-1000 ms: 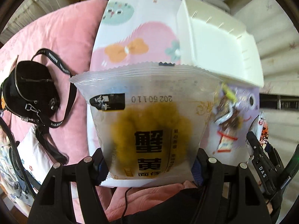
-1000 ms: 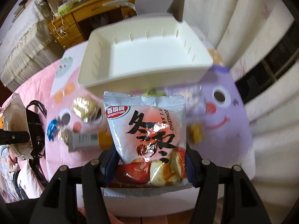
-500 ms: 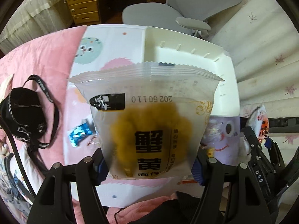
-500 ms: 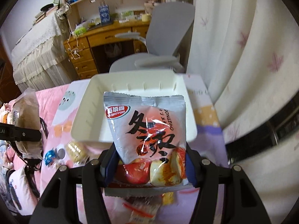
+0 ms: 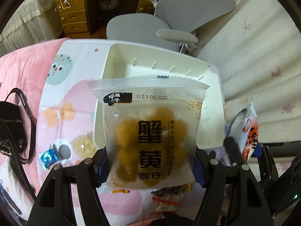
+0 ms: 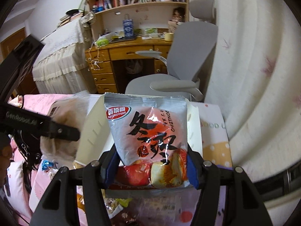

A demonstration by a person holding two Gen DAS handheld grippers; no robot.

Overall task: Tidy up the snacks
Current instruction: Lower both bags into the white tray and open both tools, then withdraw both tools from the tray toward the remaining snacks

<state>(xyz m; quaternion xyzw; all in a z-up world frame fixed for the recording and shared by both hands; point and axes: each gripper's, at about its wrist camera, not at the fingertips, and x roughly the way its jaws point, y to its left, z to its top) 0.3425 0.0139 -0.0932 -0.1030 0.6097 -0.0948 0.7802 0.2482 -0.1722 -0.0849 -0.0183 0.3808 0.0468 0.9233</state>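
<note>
A: Left wrist view first. What's different?

B: The left claw is clamped on the frosted packet of golden balls, as it was a second ago, but it has swung over. The white tray was off to the right then; now it sits straight behind the packet, on the patterned mat near the bed's far edge. A blue-wrapped candy lies loose on the mat to the left.

A: And the right wrist view?

B: The right claw grips the silver-and-red jujube packet. The view has tilted up: a second ago the whole tray showed, now the packet hides most of it and only its left wall shows.

A: So?

B: I'd judge both packets are lined up over the tray, ready to drop. Neither is inside yet.
</note>
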